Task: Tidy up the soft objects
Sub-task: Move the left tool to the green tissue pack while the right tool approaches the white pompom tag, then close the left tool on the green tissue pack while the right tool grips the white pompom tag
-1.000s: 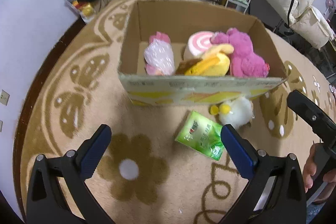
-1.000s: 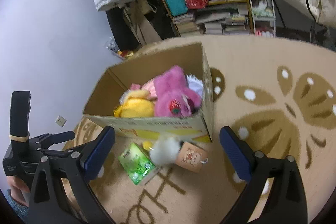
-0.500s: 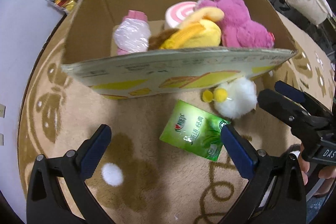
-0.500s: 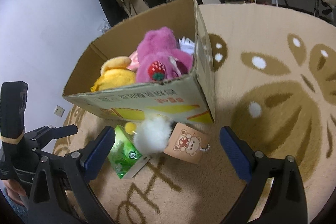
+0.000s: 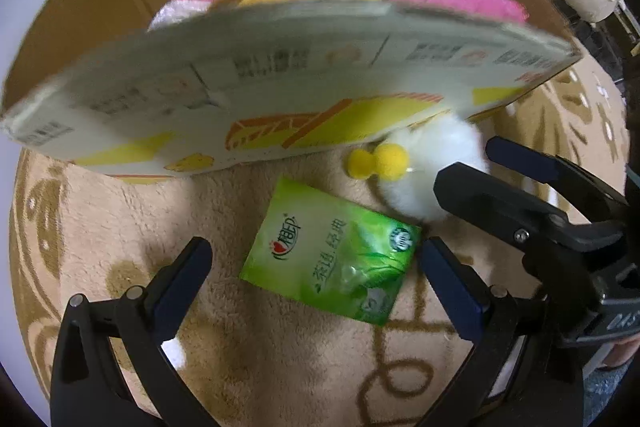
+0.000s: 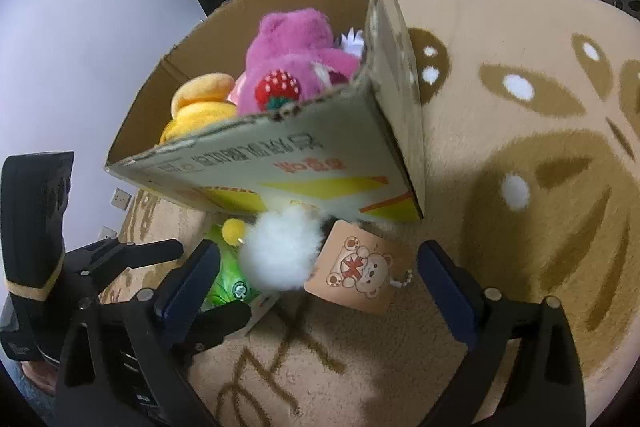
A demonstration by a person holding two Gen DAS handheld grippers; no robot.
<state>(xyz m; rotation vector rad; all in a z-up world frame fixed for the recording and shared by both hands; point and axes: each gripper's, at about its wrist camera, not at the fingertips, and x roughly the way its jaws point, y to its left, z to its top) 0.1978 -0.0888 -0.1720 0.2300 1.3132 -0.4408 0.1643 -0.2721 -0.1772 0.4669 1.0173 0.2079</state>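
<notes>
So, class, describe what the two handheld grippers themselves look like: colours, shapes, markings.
Both are matte black plastic. The left gripper has two curved arms with silver rivets and flat dark-blue pads on the fingertips. The right gripper matches it. In the right wrist view, the left tool's boxy black body has a yellowish band; faint white lettering shows on the right one.

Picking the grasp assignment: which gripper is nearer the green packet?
Left. The left gripper is open around the green packet, which lies between its fingers. The right gripper is open beside it, framing the white fluffy toy and bear tag.
</notes>
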